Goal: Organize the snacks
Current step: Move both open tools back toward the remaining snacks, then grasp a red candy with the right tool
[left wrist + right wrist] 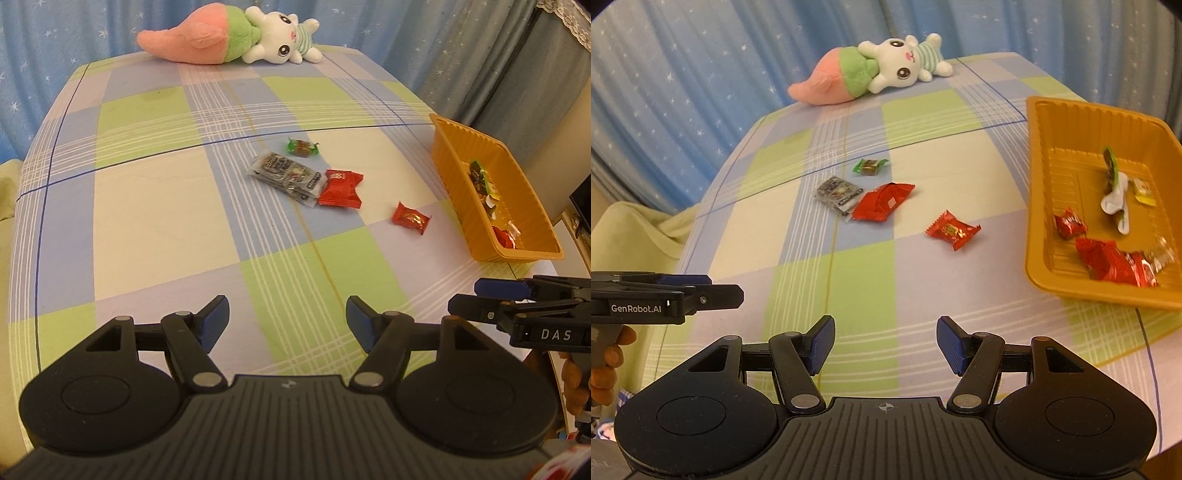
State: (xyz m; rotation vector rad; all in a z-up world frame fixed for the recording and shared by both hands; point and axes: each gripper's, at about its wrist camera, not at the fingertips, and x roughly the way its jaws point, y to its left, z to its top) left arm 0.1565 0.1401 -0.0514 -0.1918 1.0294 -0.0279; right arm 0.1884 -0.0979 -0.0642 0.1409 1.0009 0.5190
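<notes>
Loose snacks lie mid-table on the checked cloth: a green-wrapped candy (303, 147) (870, 166), a grey packet (286, 176) (837, 192), a large red packet (341, 188) (884, 201) touching it, and a small red candy (410, 218) (953, 229) nearer the tray. An orange tray (448, 155) (1039, 206) at the right holds several snacks. My left gripper (287, 321) is open and empty, above the near table. My right gripper (885, 341) is open and empty, near the front edge, left of the tray. Each also shows from the side in the other's view: the right (480, 295), the left (720, 291).
A pink, green and white plush toy (236, 35) (871, 68) lies at the table's far edge. Blue star-patterned curtains (55, 33) (683, 74) hang behind. A pale yellow cloth (635, 232) sits off the table's left side.
</notes>
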